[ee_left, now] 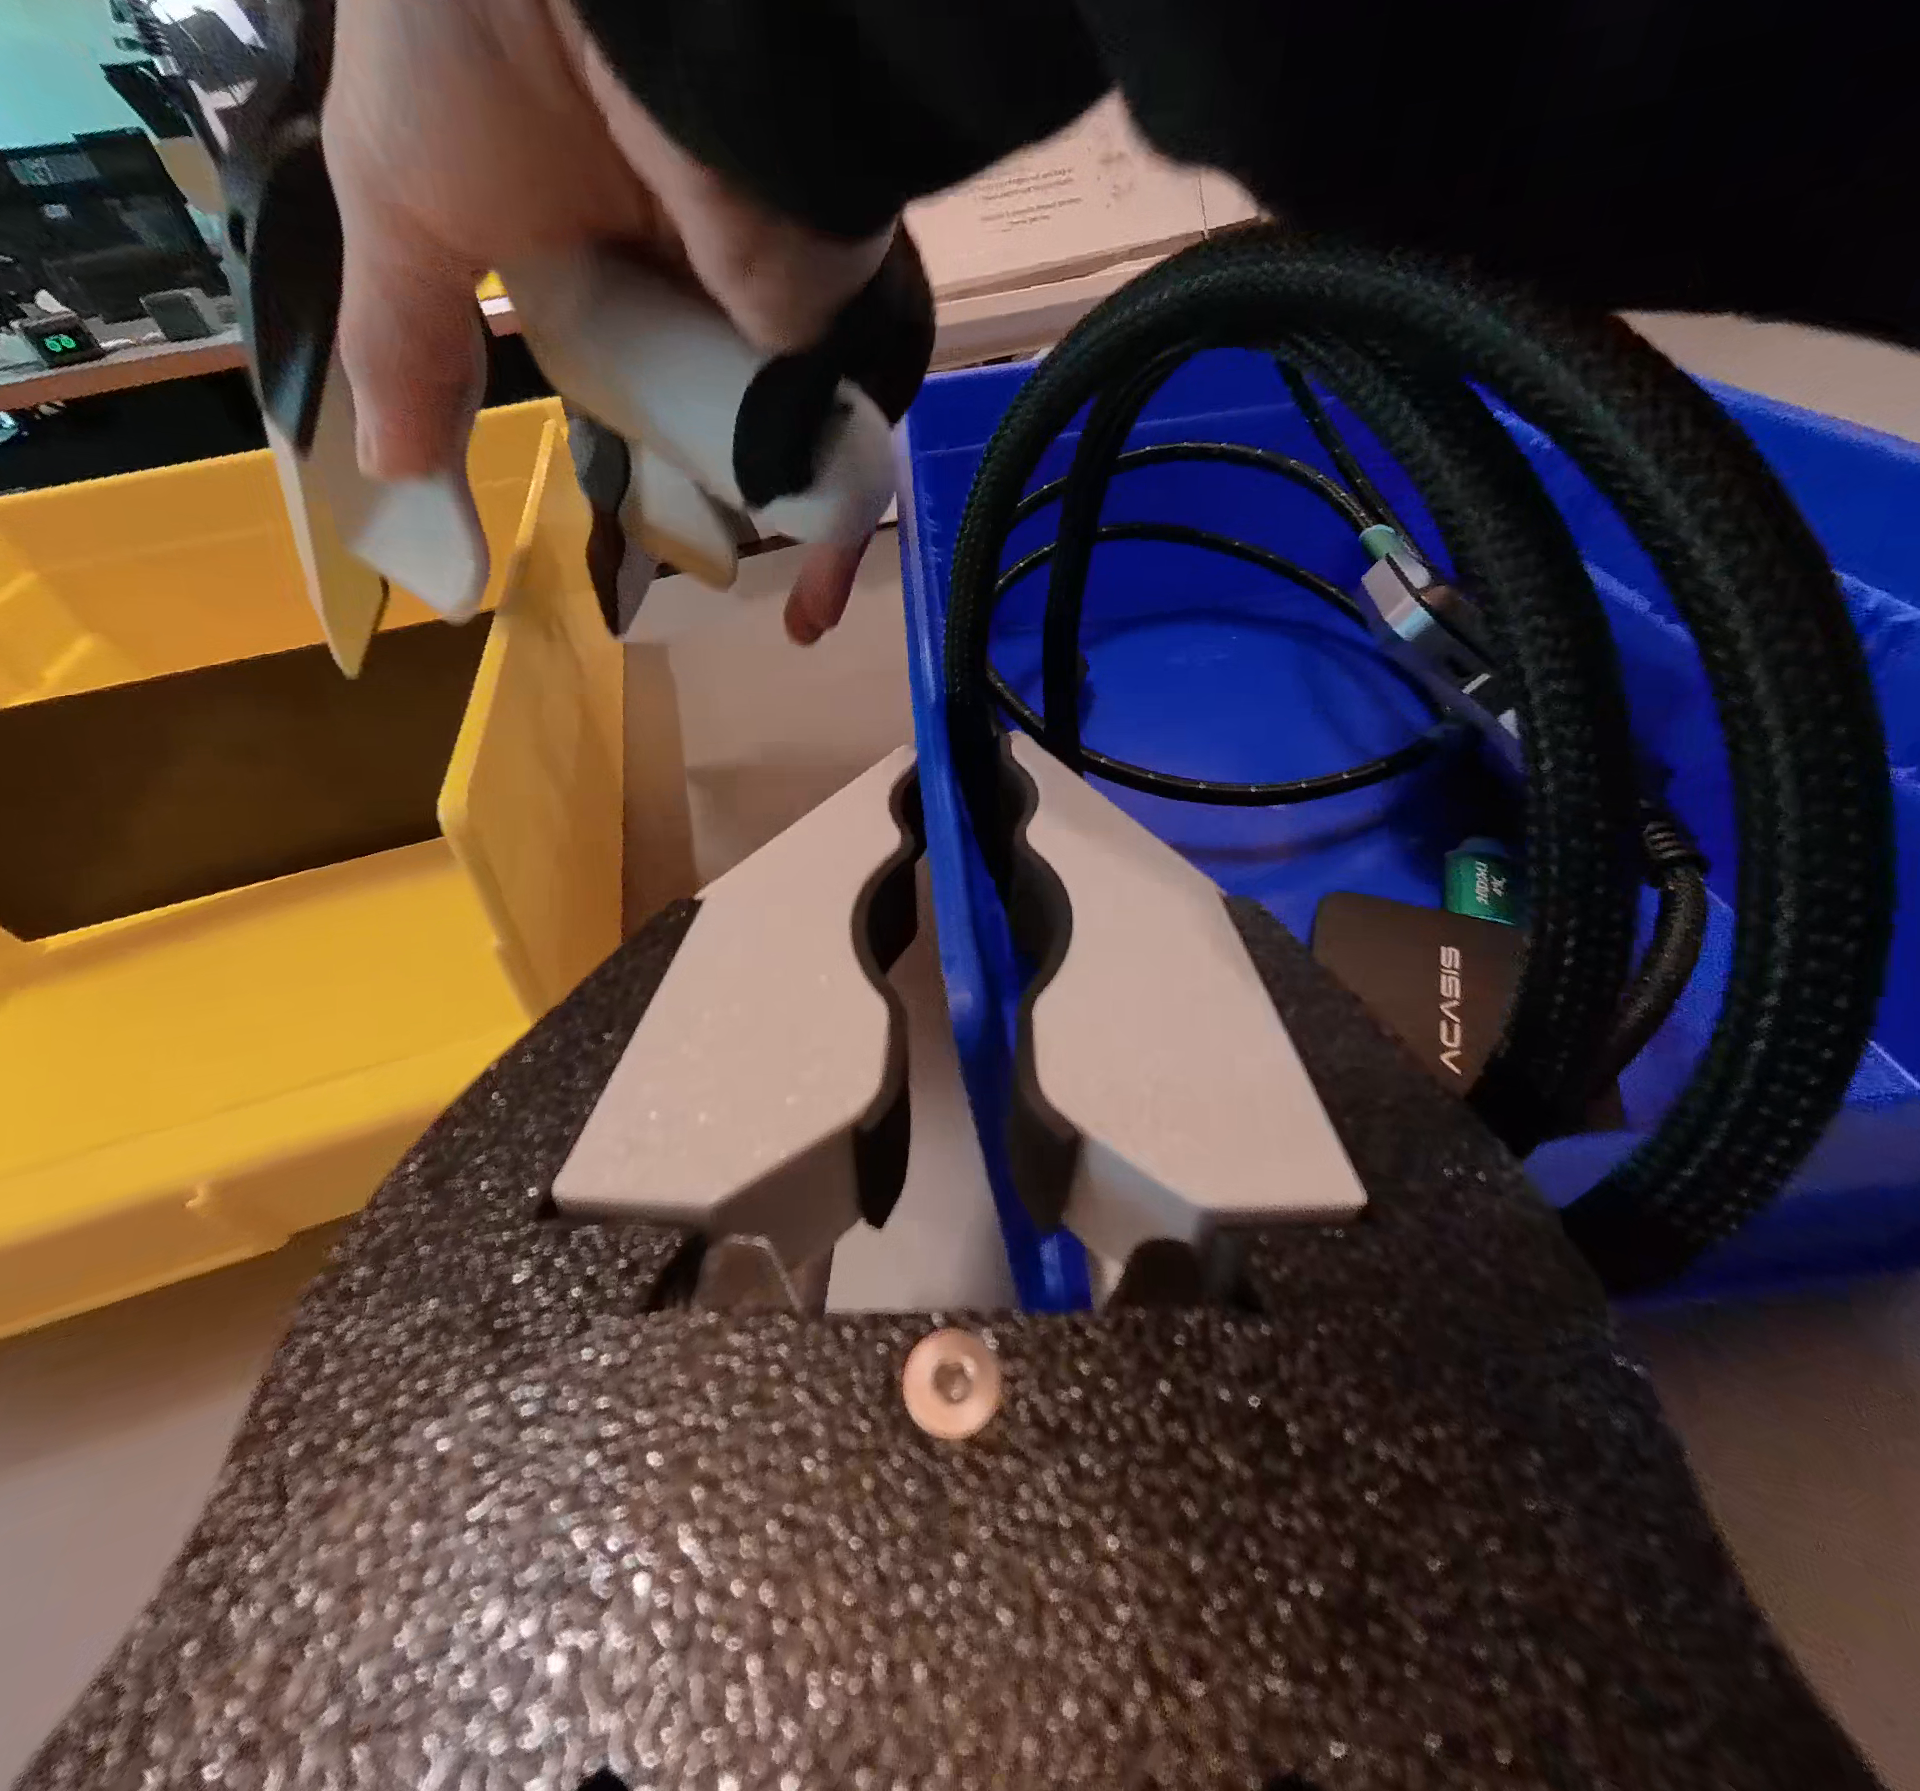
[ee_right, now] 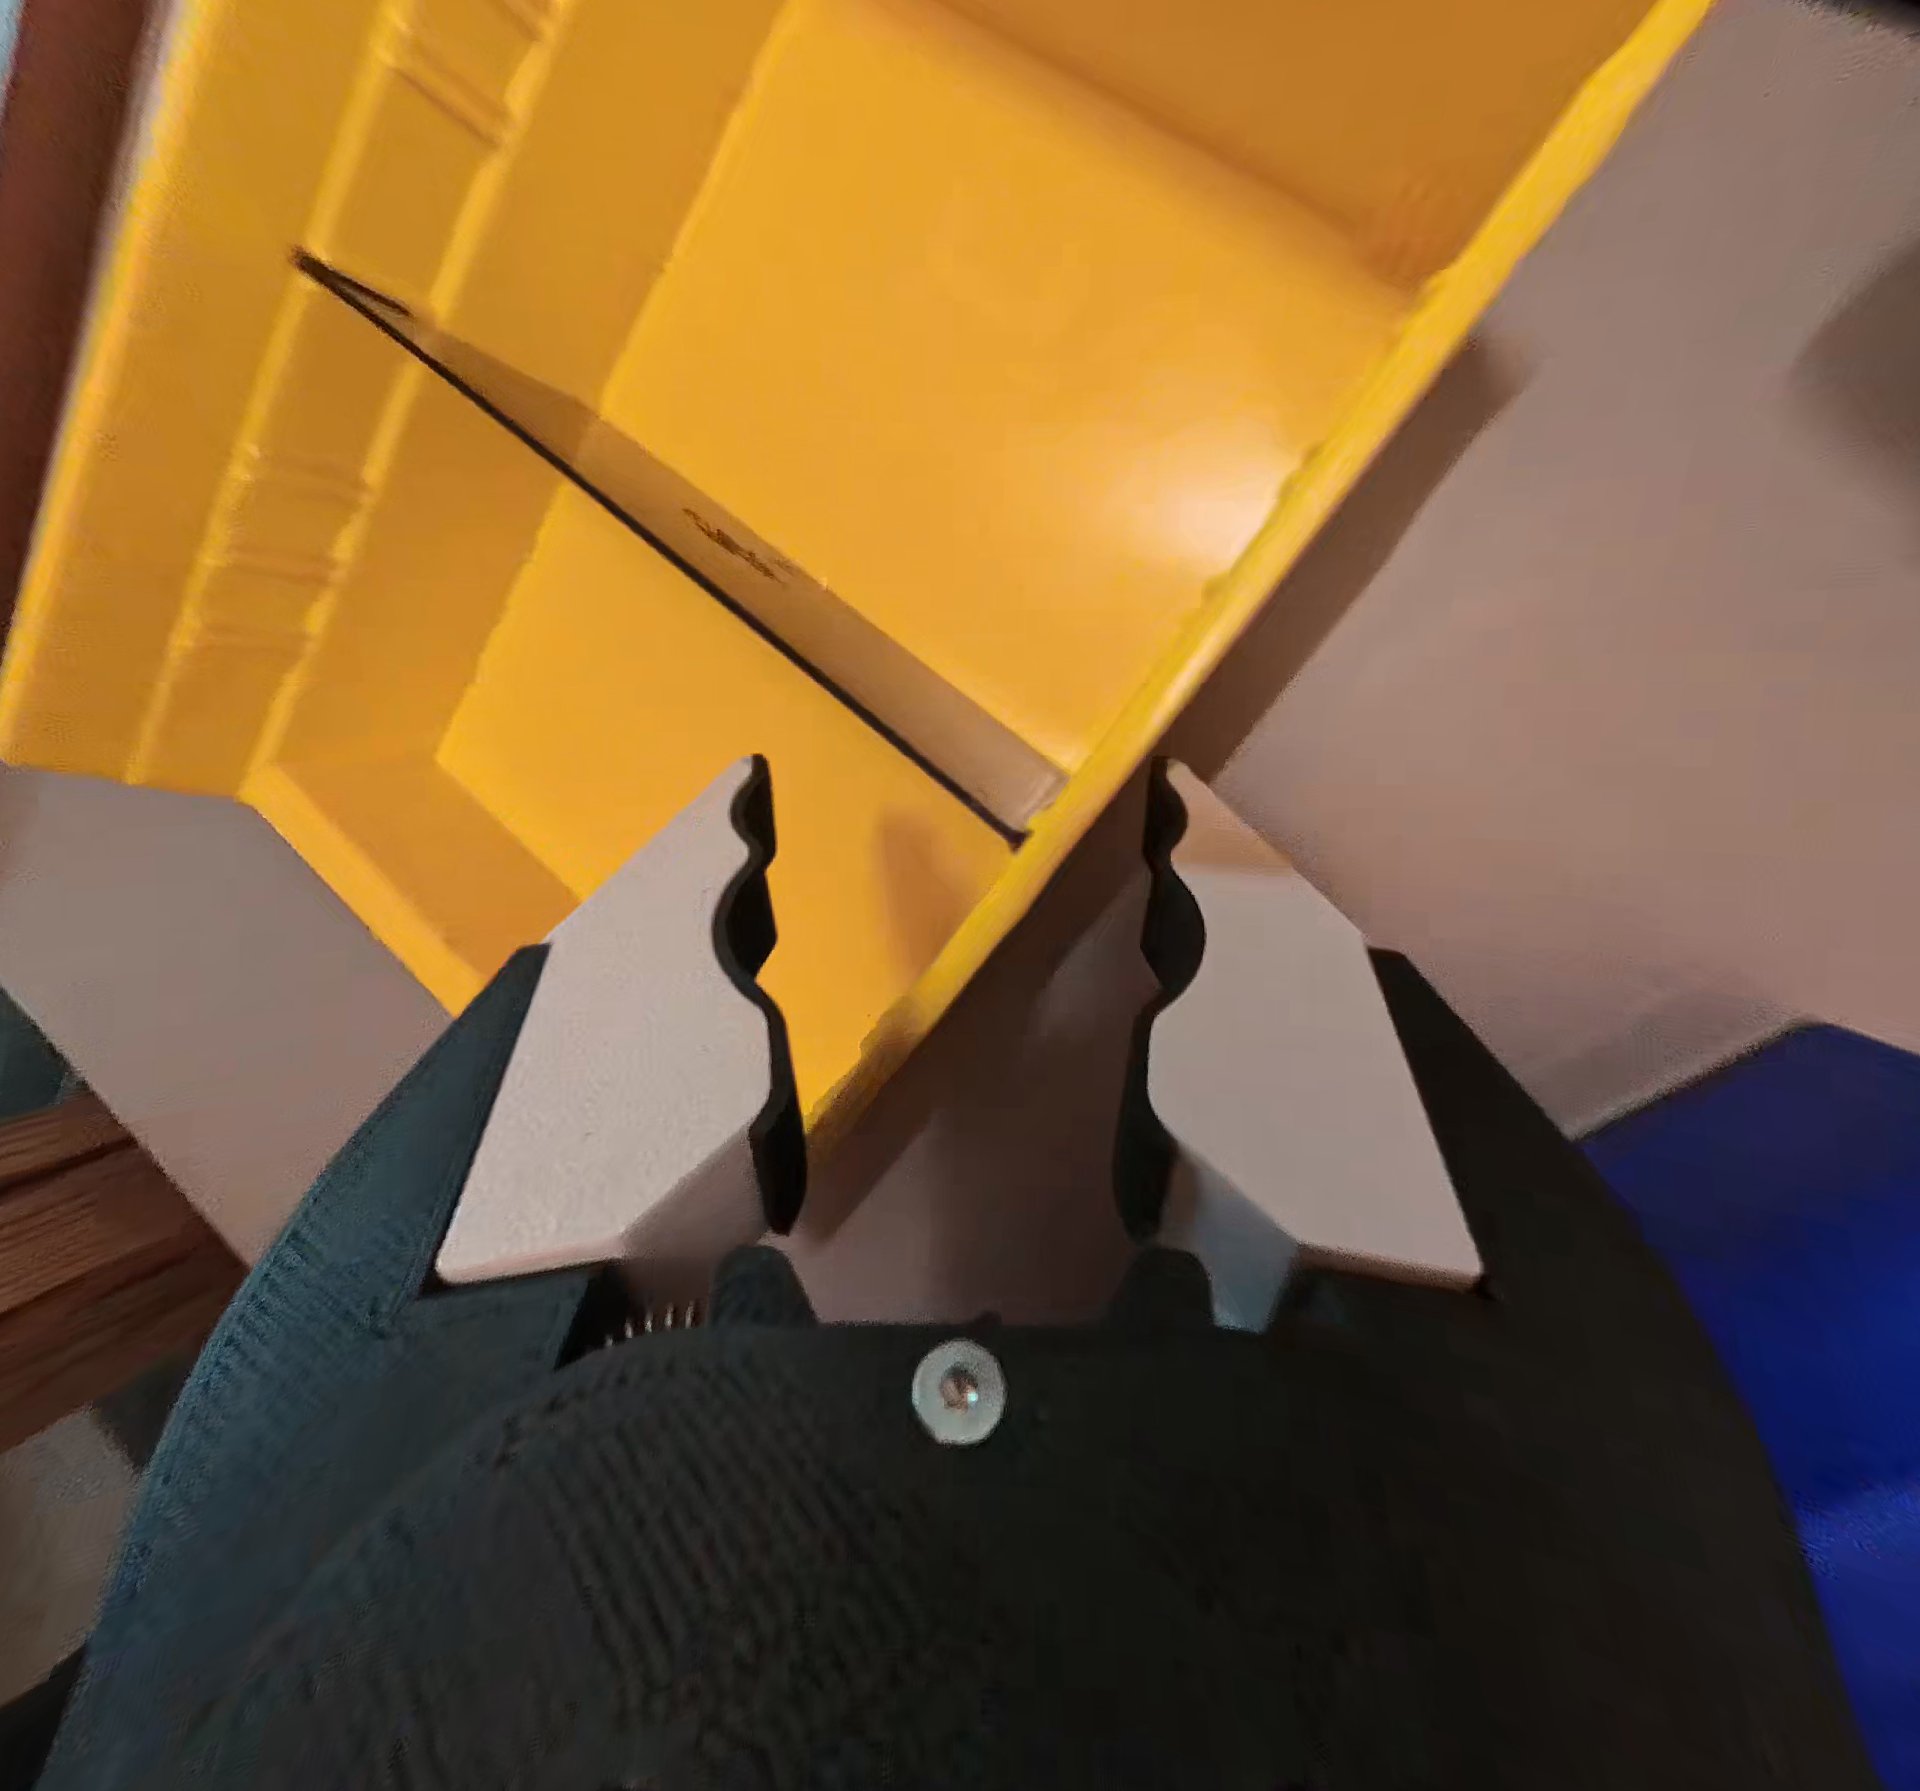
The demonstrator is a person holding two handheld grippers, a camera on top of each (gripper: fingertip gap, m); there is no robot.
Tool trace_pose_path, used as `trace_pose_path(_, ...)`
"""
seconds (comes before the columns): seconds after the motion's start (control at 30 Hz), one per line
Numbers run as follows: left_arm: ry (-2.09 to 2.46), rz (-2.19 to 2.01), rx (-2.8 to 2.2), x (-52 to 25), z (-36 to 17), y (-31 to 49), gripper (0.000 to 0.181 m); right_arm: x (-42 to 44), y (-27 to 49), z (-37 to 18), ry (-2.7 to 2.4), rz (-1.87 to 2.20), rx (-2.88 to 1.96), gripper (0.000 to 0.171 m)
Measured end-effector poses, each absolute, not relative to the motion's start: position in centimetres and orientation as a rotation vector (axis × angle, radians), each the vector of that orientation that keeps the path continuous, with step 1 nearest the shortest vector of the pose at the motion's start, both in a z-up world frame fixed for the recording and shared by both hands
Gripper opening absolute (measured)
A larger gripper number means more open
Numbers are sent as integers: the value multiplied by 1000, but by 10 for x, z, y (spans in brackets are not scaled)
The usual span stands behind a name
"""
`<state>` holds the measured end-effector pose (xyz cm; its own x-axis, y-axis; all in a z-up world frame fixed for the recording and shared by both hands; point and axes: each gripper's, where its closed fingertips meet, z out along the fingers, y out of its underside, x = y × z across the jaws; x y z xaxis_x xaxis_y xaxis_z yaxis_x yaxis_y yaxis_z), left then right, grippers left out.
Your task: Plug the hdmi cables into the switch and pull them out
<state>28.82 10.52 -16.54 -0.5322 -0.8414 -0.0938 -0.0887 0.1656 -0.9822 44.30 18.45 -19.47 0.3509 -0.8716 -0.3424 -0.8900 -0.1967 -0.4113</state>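
Observation:
My left gripper (ee_left: 961, 770) is nearly shut at the near rim of a blue bin (ee_left: 1247, 692), on a thick black braided HDMI cable (ee_left: 1704, 536) whose big loop stands above the bin. Inside the bin lie a black switch box (ee_left: 1423, 993), a green-tagged HDMI plug (ee_left: 1481, 884), a grey metal connector (ee_left: 1403, 598) and thinner black cables (ee_left: 1174, 536). My right gripper (ee_right: 956, 775) is open and empty over the rim of a yellow bin (ee_right: 935, 287). It also shows in the left wrist view (ee_left: 540, 578), held in a hand above the yellow bin (ee_left: 260, 1014).
The yellow bin has a thin divider (ee_right: 727, 557) across it and nothing else in it. The blue bin (ee_right: 1766, 1222) stands to its right on a pale tabletop (ee_right: 1558, 598). A cardboard box (ee_left: 1070, 214) stands behind the bins. A black sleeve (ee_left: 1247, 27) fills the top.

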Motion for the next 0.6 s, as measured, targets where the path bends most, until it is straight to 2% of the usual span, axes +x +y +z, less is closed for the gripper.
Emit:
trace_pose_path(0.13,1782,-1464,-923,290,-166,107,8,423,195,-232,1588,194,-2216,61)
trace_pose_path(0.3,1775,-1481,-958,292,-167,110,8,420,192,-238,1625,214,-2265,54)
trace_pose_path(0.33,1774,-1481,-960,292,-167,111,8,419,191,-238,1645,225,-2264,49)
trace_pose_path(0.37,1774,-1482,-961,293,-167,111,7,422,186,-237,1678,205,-2267,36)
trace_pose_path(0.4,1774,-1484,-962,292,-167,111,7,429,178,-233,1693,143,-2269,23)
trace_pose_path(0.5,1770,-1487,-958,292,-166,111,7,442,159,-210,1489,-32,-2468,3)
trace_pose_path(0.6,1766,-1491,-941,291,-165,110,7,452,157,-162,1350,-116,-2521,4)
